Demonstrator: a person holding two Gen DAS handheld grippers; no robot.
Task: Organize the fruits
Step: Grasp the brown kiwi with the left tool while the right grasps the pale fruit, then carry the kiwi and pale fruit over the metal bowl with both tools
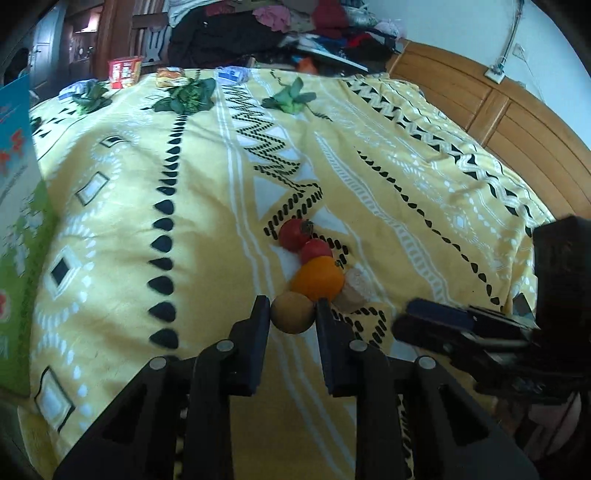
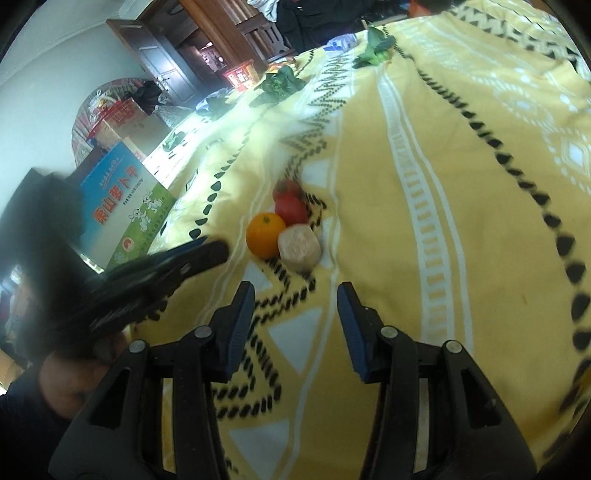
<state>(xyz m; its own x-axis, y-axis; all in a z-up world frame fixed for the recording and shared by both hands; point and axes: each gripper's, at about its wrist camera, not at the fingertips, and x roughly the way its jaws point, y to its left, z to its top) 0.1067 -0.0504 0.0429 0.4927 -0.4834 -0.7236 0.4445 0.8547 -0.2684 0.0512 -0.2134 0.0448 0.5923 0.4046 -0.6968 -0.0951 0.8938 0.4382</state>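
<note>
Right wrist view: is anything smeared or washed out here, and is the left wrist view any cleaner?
Right wrist view: the left gripper is motion-smeared, the blanket patterns streak toward the edges, and daylight glares at its far left edge. Left wrist view: sharper; the brown fruit between the left gripper's fingers is crisp, only the right gripper blurs. Both show fisheye bending.

A yellow patterned bedspread (image 1: 110,229) covers the bed. Along its far edge lie three bunches of green leafy vegetables (image 1: 190,96), a red box (image 1: 124,72), a wrapped bun (image 1: 169,76) and a blue-and-white packet (image 1: 232,75). Behind that edge a heap of clothes (image 1: 280,29) is piled up. A wooden headboard (image 1: 517,122) runs along the right edge. Beside the left edge stands a blue and green carton (image 2: 125,210) printed with rabbits.
</note>
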